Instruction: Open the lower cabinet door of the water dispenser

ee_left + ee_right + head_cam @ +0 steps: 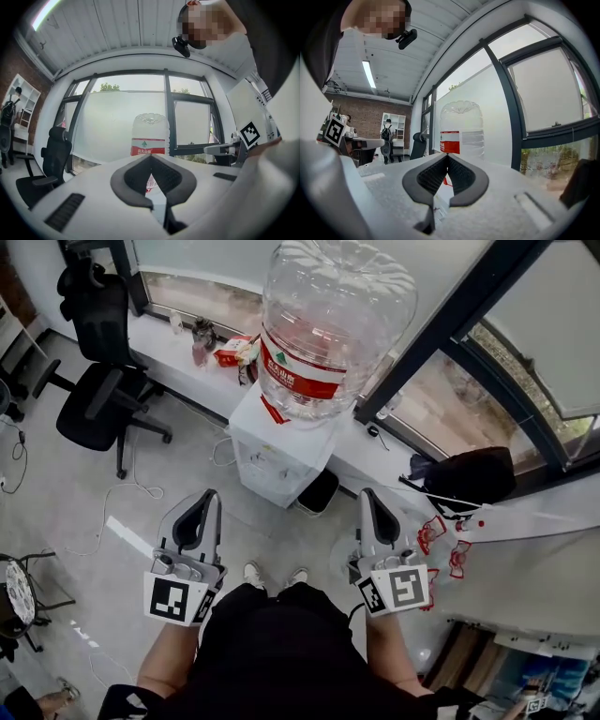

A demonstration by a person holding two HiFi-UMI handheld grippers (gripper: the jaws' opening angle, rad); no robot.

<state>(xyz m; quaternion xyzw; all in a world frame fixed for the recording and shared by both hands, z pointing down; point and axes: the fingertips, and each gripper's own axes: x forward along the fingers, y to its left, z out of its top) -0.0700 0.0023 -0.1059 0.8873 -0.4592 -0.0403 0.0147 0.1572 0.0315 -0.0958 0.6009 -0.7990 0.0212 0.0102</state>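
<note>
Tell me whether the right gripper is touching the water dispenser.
Apart. The head view shows a strip of floor between the right gripper and the water dispenser; the gripper is short of its cabinet.

Bare grey floor (281,540) lies open at frame centre, in front of the water dispenser (277,460). A black bin (319,493) sits close against the dispenser's lower right side. An office chair (98,395) stands well apart at upper left.
</note>
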